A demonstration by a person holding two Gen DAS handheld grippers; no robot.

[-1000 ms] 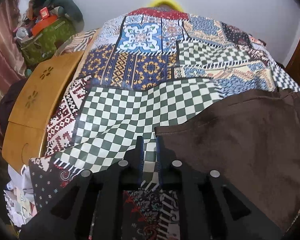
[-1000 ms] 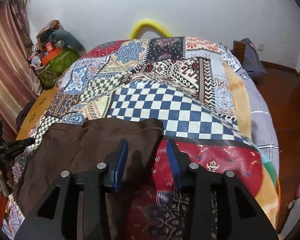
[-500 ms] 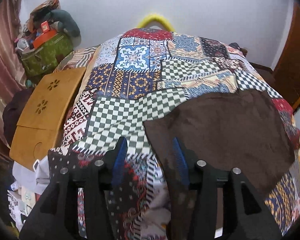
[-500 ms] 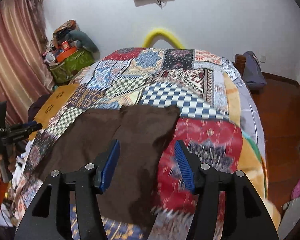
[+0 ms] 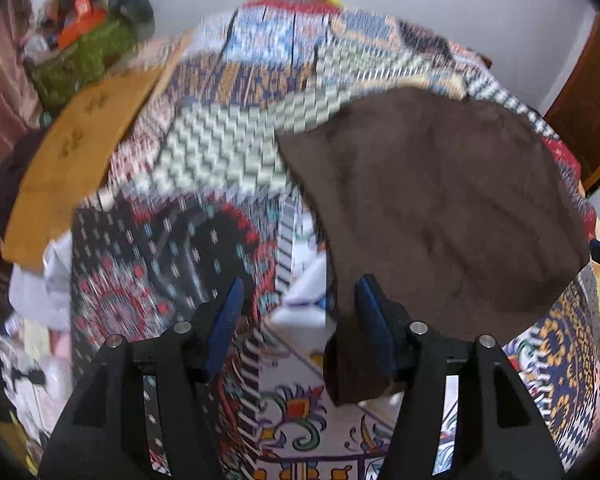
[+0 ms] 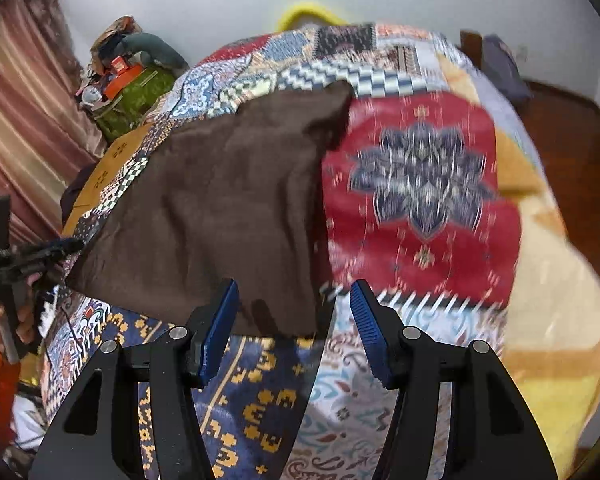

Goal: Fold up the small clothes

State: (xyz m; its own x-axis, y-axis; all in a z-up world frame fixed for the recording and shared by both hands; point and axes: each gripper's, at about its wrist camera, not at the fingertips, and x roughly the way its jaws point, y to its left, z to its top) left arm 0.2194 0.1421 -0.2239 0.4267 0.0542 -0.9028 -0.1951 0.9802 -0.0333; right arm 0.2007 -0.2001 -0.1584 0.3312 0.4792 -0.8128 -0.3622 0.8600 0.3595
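1. The brown garment (image 6: 220, 200) is soft, matt cloth with a slightly fuzzy, suede-like nap.
2. The patchwork bedspread (image 6: 420, 184) is printed woven cloth, flat and matt.
3. The left gripper (image 5: 298, 316) and the right gripper (image 6: 294, 316) have matt black plastic bodies with small shiny metal screw heads.
4. The finger pads (image 6: 220, 328) are blue, ribbed and rubbery-looking.
5. The low table (image 5: 76, 152) is smooth, honey-coloured wood with a satin sheen.
6. The curtain (image 6: 24, 120) is striped pink fabric with a faint gloss.
7. The wall (image 6: 204, 0) is plain, matt and painted.
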